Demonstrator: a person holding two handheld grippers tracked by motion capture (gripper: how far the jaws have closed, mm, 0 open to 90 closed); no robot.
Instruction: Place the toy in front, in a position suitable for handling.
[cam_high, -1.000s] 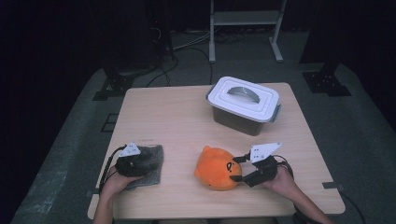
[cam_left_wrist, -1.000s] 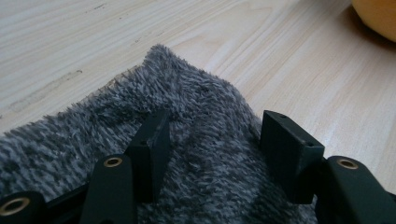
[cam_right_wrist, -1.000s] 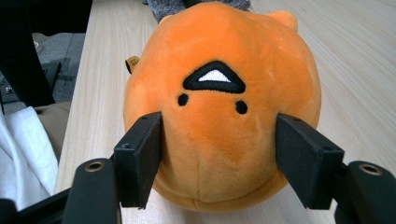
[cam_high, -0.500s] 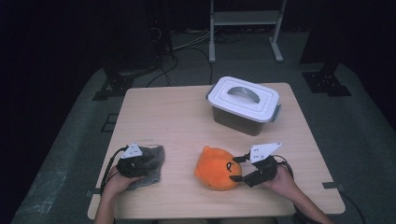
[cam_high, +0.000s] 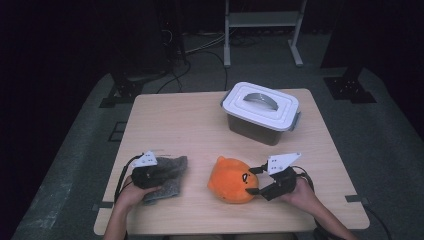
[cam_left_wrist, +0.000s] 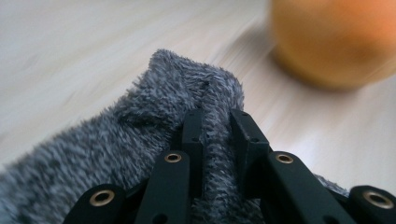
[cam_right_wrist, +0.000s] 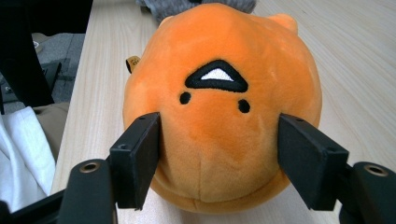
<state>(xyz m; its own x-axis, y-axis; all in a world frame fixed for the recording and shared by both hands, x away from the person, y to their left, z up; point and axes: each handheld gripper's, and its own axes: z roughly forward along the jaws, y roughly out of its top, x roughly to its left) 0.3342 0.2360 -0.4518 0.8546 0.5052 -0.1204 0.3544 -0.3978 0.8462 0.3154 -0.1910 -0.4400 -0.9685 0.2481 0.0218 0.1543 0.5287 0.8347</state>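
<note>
Tabletop unchanged, but the left hand-held gripper (cam_left_wrist: 215, 122) has just closed, pinching the grey cloth (cam_left_wrist: 140, 140)

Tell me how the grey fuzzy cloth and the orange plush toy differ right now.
The grey cloth is dark, mottled and lies mostly flat and rumpled; the orange plush toy is bright, rounded and domed, with a stitched face. A thin fold of the cloth is pinched between the left gripper jaws, while the toy's wide body sits between the right gripper jaws, pressed at both sides. Both are soft and sit near the table's front edge.
</note>
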